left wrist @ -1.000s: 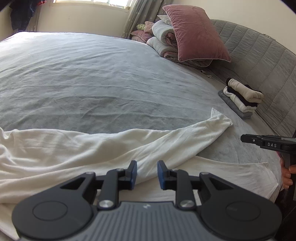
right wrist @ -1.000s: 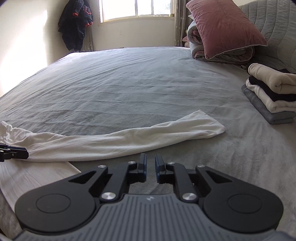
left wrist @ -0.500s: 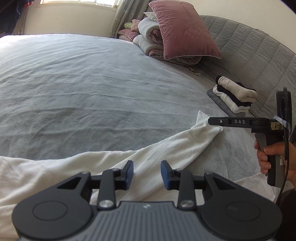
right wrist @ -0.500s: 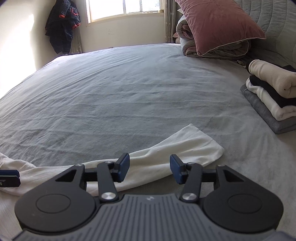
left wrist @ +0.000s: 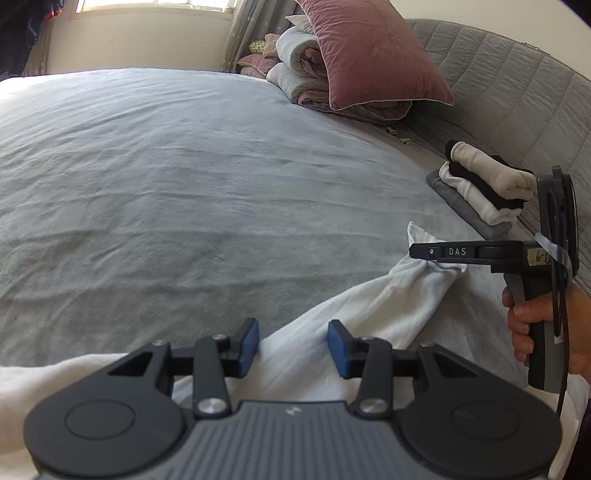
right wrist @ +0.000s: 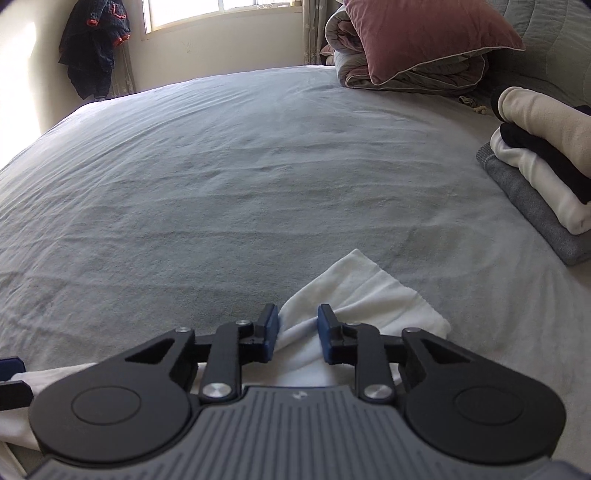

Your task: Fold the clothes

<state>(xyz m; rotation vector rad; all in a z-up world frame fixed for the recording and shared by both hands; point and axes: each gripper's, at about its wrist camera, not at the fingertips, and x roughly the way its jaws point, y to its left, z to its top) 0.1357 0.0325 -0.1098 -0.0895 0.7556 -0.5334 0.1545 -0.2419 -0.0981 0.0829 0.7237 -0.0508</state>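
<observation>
Sleeve-fold step of a white long-sleeve top [left wrist: 369, 317], spread along near edge of the bed [left wrist: 184, 184]. Right gripper [right wrist: 294, 332] pinching the sleeve cuff [right wrist: 362, 291] near the bed's right edge: blue pads partly closed, fabric bunched between and touching both, cuff fanning out past the tips. Same pinch visible from left wrist view, right gripper [left wrist: 424, 254] side-on with cuff gathered at its tip and raised slightly off the bed, person's right hand [left wrist: 543, 332] on the handle. Left gripper [left wrist: 291, 347] released, jaws wide apart, straddling the sleeve further toward the shoulder; pads beside the cloth, contact not certain, nothing clamped. Next move, likely: carry cuff inward over the body of the top, left gripper pinning or clamping mid-sleeve to set the crease. Needs firm hold on thin cuff, low lift, no drag on the rest of the garment. Folded clothes stack [right wrist: 539, 166] by right edge near quilted headboard [left wrist: 517, 92], maroon pillow [right wrist: 424, 33] on rolled bedding at far right corner, dark jacket [right wrist: 96, 44] hanging by window.
</observation>
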